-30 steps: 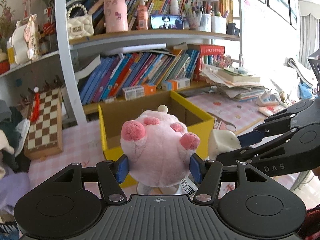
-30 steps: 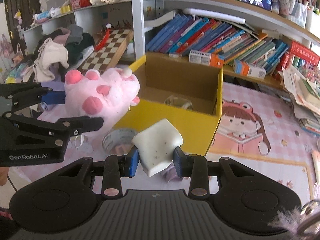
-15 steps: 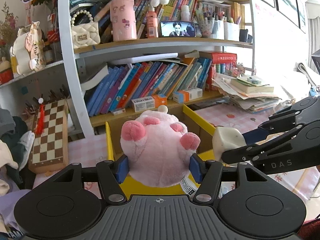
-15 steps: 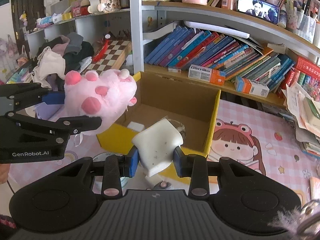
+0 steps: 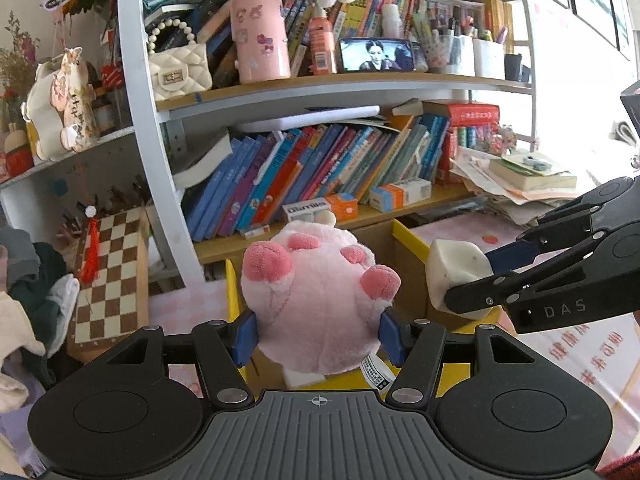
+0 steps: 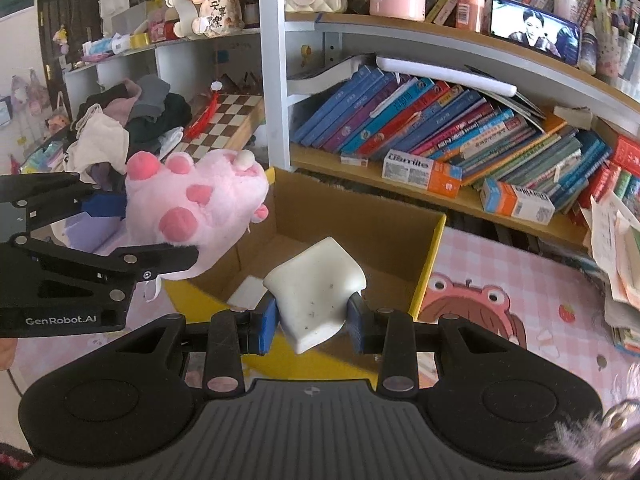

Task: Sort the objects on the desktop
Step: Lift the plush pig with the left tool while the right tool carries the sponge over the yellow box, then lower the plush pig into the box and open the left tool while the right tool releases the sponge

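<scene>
My left gripper (image 5: 318, 338) is shut on a pink plush toy (image 5: 320, 300) with darker pink paws, held in the air over the near left corner of the yellow cardboard box (image 5: 408, 236). From the right wrist view the same pink plush toy (image 6: 196, 216) hangs at the left, above the box's left wall. My right gripper (image 6: 312, 322) is shut on a white squashy block (image 6: 316, 292), held over the open yellow box (image 6: 430, 264). That white block (image 5: 456, 276) shows at the right of the left wrist view. A white flat item (image 6: 248, 294) lies inside the box.
A bookshelf with leaning books (image 5: 312, 176) stands behind the box. A chessboard (image 5: 108, 272) leans at the left beside piled clothes (image 6: 120, 128). A pink cartoon desk mat (image 6: 500, 304) lies right of the box, with stacked papers (image 5: 520, 184) beyond.
Both grippers have risen and moved forward with their loads. They now hang over the box opening, and the shelf behind looks closer.
</scene>
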Motion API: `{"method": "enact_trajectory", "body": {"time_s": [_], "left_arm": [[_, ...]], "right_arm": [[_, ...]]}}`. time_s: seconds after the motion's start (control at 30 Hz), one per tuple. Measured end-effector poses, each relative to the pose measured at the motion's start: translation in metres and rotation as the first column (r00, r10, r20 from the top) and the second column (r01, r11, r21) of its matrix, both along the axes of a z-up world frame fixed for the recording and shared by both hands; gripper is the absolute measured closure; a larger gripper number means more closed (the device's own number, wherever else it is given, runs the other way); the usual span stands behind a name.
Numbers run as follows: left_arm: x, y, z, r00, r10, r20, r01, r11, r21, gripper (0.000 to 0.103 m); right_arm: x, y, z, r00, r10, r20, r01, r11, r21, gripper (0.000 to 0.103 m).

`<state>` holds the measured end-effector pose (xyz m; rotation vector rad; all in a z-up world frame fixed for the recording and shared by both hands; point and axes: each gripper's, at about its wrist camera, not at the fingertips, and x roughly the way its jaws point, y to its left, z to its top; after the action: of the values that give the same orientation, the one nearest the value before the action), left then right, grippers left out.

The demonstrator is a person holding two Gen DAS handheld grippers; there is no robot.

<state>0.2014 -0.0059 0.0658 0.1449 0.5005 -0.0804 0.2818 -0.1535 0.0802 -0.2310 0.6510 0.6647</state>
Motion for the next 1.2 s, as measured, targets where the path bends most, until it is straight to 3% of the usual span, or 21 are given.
{"method": "enact_trajectory", "body": {"time_s": [0.3, 0.67, 0.9, 1.2], "left_arm": [[0.04, 0.009, -0.005, 0.999, 0.03, -0.037, -0.029, 0.999, 0.03, 0.043], [0.098, 0.019, -0.024, 0.989, 0.03, -0.143, -0.017, 0.996, 0.088, 0.043], [0.127, 0.025, -0.038, 0.975, 0.043, -0.216, -0.02, 0.994, 0.109, 0.043], [0.154, 0.018, -0.058, 0.953, 0.032, -0.303, 0.013, 0.989, 0.146, 0.042]], "right_arm": [[0.048, 0.013, -0.002, 0.998, 0.052, 0.021, -0.052, 0.998, -0.026, 0.069], [0.103, 0.048, -0.031, 0.985, 0.172, -0.021, -0.173, 0.97, -0.172, 0.069], [0.136, 0.071, -0.05, 0.967, 0.247, -0.06, -0.254, 0.932, -0.26, 0.069], [0.164, 0.101, -0.072, 0.931, 0.343, -0.126, -0.365, 0.851, -0.378, 0.069]]}}
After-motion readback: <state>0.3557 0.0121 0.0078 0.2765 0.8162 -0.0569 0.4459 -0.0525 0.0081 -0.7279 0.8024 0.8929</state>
